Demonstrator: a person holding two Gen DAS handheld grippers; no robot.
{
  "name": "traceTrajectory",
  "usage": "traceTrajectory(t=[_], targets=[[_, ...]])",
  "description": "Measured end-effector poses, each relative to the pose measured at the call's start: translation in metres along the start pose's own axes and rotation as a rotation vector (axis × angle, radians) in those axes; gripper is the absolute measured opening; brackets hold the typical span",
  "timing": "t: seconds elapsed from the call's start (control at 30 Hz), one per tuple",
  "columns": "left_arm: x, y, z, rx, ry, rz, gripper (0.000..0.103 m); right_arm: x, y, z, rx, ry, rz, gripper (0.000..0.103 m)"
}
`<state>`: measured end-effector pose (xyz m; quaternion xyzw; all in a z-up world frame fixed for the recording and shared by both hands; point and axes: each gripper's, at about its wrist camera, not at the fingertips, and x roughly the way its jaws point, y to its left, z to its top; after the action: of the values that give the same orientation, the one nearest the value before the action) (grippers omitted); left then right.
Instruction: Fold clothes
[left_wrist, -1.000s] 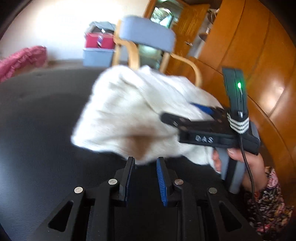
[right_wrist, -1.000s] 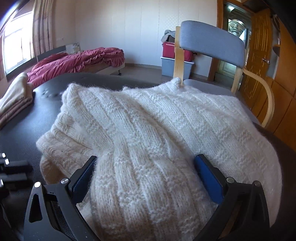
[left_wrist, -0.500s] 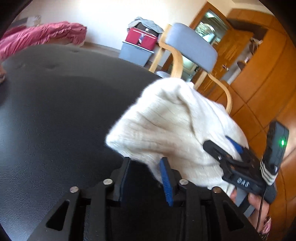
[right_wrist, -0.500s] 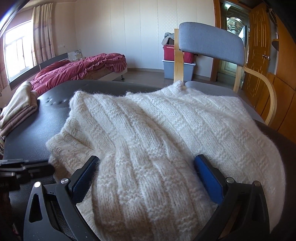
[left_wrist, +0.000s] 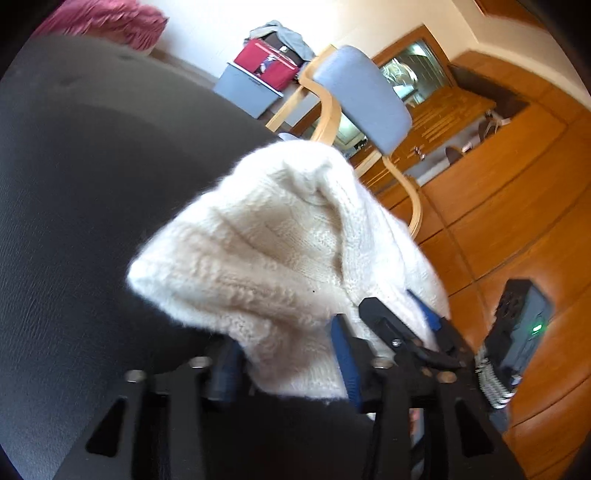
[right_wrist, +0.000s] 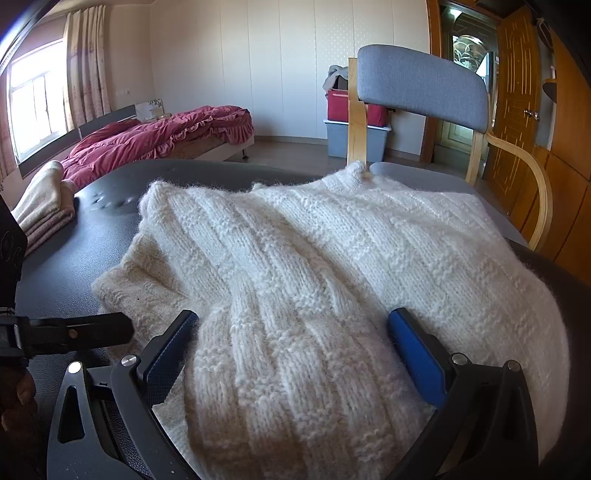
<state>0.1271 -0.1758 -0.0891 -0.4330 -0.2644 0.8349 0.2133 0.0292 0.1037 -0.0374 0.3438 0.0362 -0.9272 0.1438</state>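
A cream knitted sweater (right_wrist: 314, 258) lies spread on the black table (left_wrist: 74, 192). Its near corner (left_wrist: 280, 317) fills the gap between the blue pads of my left gripper (left_wrist: 284, 332), whose jaws are closing on it. In the right wrist view one black finger of the left gripper (right_wrist: 92, 328) touches the sweater's left edge. My right gripper (right_wrist: 291, 317) rests on the sweater with its jaws wide apart and a thick fold bulging between them. The right gripper (left_wrist: 406, 325) also shows in the left wrist view, on the sweater's right side, held by a hand.
A pile of folded beige clothes (right_wrist: 44, 210) sits at the table's far left. A grey chair with wooden arms (right_wrist: 421, 88) stands behind the table. Beyond are a bed with a red cover (right_wrist: 159, 136), storage boxes (right_wrist: 354, 136) and wooden doors (right_wrist: 517, 103).
My left gripper has moved in on the sweater's corner and rolled; the corner now lies between its pads. The right gripper and the fold under it have not moved.
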Motion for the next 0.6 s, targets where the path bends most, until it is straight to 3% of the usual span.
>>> traceTrajectory(t=[0.1, 0.27, 0.33, 0.47, 0.6], targets=[[0.001, -0.003, 0.003, 0.055, -0.009, 0.026, 0.008, 0.000, -0.001, 0.000, 0.001, -0.001, 0.001, 0.103], [-0.038, -0.035, 0.005, 0.278, -0.153, 0.081, 0.007, -0.005, -0.005, 0.001, 0.021, -0.027, 0.023, 0.103], [-0.056, -0.053, 0.009, 0.360, -0.200, 0.066, 0.007, -0.013, -0.010, 0.001, 0.051, -0.063, 0.045, 0.103], [-0.081, -0.079, 0.027, 0.421, -0.269, 0.027, 0.007, -0.036, -0.037, 0.000, 0.204, -0.189, 0.112, 0.103], [-0.075, -0.123, 0.062, 0.478, -0.313, 0.005, 0.005, -0.045, -0.061, -0.006, 0.316, -0.212, 0.066, 0.103]])
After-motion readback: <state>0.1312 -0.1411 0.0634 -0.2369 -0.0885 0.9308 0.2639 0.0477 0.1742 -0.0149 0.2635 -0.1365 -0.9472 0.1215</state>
